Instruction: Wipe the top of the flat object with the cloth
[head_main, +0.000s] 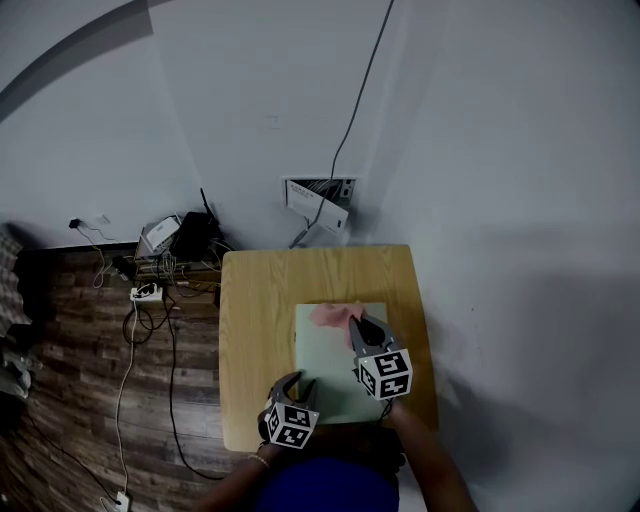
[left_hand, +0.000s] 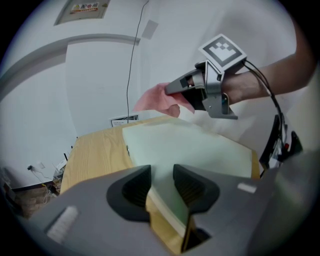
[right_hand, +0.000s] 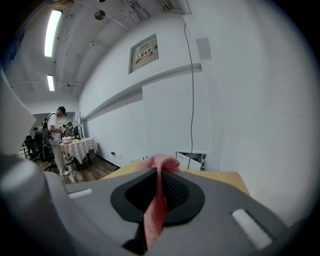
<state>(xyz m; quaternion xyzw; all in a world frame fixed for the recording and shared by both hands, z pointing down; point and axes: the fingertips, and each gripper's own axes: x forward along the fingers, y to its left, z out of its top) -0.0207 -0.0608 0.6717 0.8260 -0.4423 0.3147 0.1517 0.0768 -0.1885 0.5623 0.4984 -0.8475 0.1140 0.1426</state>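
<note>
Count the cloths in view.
1. A pink cloth, pinched in the right gripper, is held above the far end of the pale green board. No other shows, though the arms hide some of the table.

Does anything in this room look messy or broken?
Yes. The wall box behind the table is open, its cover hanging crooked. On the floor left of the table, cables lie in a tangle around a power strip.

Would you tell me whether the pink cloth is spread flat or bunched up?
Bunched: the pink cloth is gathered into a narrow strip pinched in the right claw.
</note>
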